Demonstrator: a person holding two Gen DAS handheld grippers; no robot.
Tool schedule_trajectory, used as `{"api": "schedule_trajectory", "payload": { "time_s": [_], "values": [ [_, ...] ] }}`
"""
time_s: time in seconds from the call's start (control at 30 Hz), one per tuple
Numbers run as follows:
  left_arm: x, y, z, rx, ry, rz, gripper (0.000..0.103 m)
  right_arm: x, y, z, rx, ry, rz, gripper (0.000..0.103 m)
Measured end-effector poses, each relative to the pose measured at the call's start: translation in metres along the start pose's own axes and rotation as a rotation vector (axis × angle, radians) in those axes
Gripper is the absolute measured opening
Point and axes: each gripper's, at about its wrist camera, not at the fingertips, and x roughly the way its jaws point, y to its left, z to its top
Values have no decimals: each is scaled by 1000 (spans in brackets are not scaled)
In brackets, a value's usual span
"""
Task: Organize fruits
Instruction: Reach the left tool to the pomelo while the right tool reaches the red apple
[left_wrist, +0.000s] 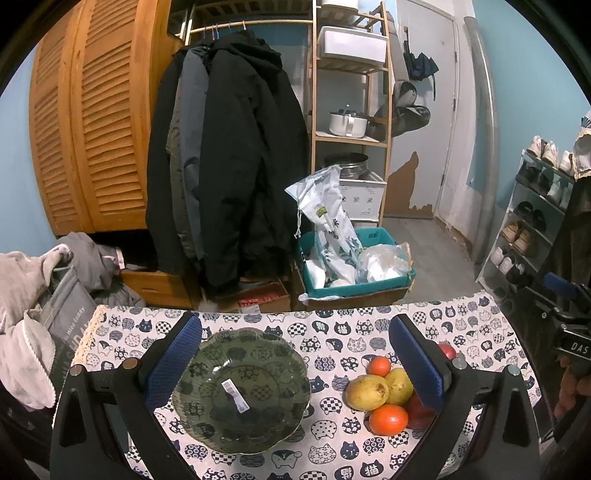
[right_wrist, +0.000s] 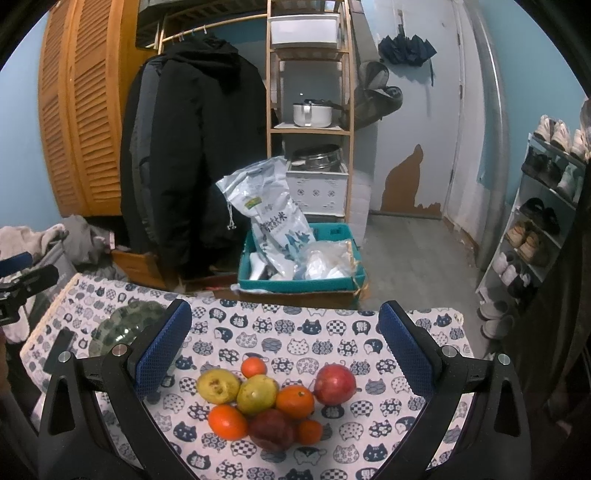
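on a cat-print tablecloth (right_wrist: 295, 332), the left gripper (left_wrist: 295, 362) hangs open and empty over an empty green bowl (left_wrist: 242, 391), likely the fruits' destination, while the right gripper (right_wrist: 284, 347) spreads wide and empty above the fruit pile (right_wrist: 273, 398) to the bowl's right.

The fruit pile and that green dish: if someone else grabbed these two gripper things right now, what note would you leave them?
Left gripper: jaws open, empty, above the green glass plate.
Right gripper: jaws open, empty, above the fruit.
Fruit lies in one cluster on the cat-print cloth, right of the plate: two yellow-green pears, four oranges, one of them at the back, a red apple and a darker red fruit.
Done: nothing yet; the plate holds only a sticker.
Left: probably move every piece onto the plate.
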Motion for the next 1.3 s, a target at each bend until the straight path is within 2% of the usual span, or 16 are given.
{"api": "schedule_trajectory", "payload": {
  "time_s": [0.2,0.43,0.77,1.3],
  "values": [
    [15,-6,-1,12,34,2,102,9,-8,-3,-7,40,-10,100],
    [49,-15,-10,18,125,-22,102,23,-17,-13,3,93,-32,100],
    [102,-29,-36,15,298,-74,102,55,-30,-36,-8,217,-58,100],
    [163,-68,-75,103,460,-118,102,110,-60,-85,57,422,-74,100]
  ]
}}
